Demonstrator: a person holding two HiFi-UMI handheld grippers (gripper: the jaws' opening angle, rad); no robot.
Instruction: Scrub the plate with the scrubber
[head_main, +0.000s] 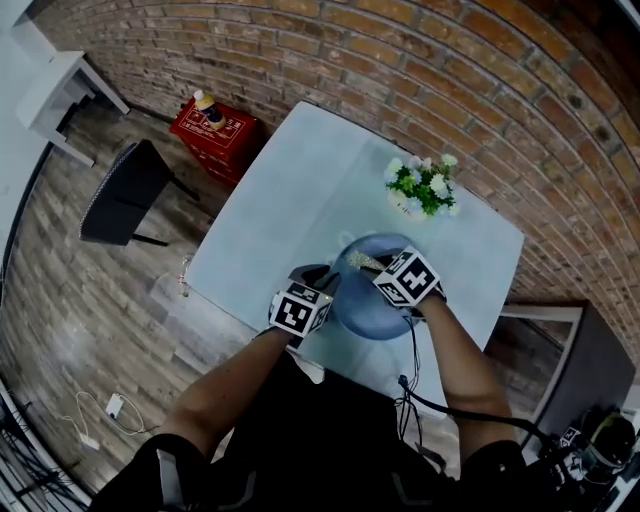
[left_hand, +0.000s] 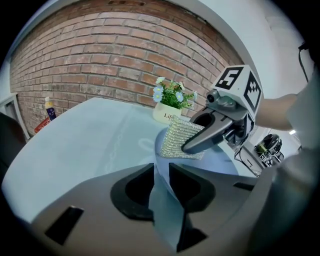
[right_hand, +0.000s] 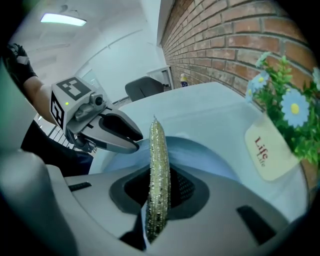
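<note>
Right now the left claw (left_hand: 161, 175) is spread. The near rim of the blue plate (head_main: 372, 308) runs up through the gap between its pads, and I can't see either pad pressing on it. The rest of the plate lies straight ahead of that claw, over the pale table (head_main: 300, 190). Can't tell whether it lies flat or is tipped.

The right claw (right_hand: 160, 182) is pinched on the scrubber (right_hand: 157, 160), a glittery metallic mesh pad.
- In the right gripper view it stands edge-on between the pads and sticks out well past the tips.
- In the left gripper view it shows as a flat sheet at the right claw's tip.
- Its lower edge is down at the plate's face. Contact isn't confirmable.

The two claws face each other across the plate. The right one is ahead and to the right of the left one, and their tips are near but apart.

Other stuff:
- A white flower pot (head_main: 420, 200) with white and blue flowers is on the table just past the right claw, on its right side, close to the plate's far rim.
- A brick wall (head_main: 400, 60) is behind the table, beyond both claws.
- Off to the left of the left claw, down on the floor, are a dark chair (head_main: 125, 190) and a red crate (head_main: 215, 130) with a bottle on top. Both are well apart from the plate.
</note>
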